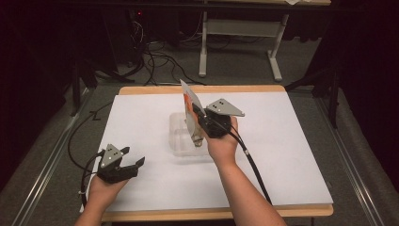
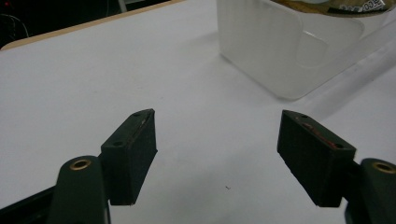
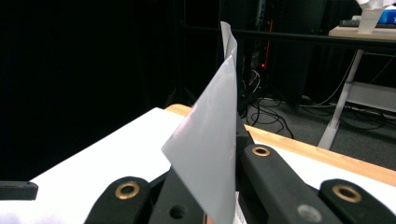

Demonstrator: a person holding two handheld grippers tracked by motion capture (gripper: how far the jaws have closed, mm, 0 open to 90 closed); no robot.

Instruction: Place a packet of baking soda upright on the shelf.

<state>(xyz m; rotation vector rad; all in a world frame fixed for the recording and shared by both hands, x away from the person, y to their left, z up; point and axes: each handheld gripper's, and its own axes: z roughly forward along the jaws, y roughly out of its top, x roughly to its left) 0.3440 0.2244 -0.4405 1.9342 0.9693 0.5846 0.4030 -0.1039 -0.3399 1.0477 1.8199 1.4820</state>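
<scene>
A flat silver packet [image 1: 190, 104] with an orange patch stands up on edge, pinched at its lower part by my right gripper [image 1: 197, 117], which is shut on it. It hangs just above a clear plastic container [image 1: 179, 141] at the middle of the white table top. In the right gripper view the packet [image 3: 210, 140] rises between the closed jaws of the right gripper [image 3: 219, 191]. My left gripper [image 1: 133, 156] rests low at the front left, open and empty. The left gripper [image 2: 217, 135] faces the container [image 2: 261, 46], where a printed packet [image 2: 336, 5] lies at the rim.
A white sheet [image 1: 287, 141] covers the wooden table, whose edge [image 1: 211, 214] runs along the front. Beyond the far edge are a white desk frame [image 1: 240, 28] and floor cables [image 1: 160, 61]. The right gripper's cable [image 1: 251, 162] trails over the sheet.
</scene>
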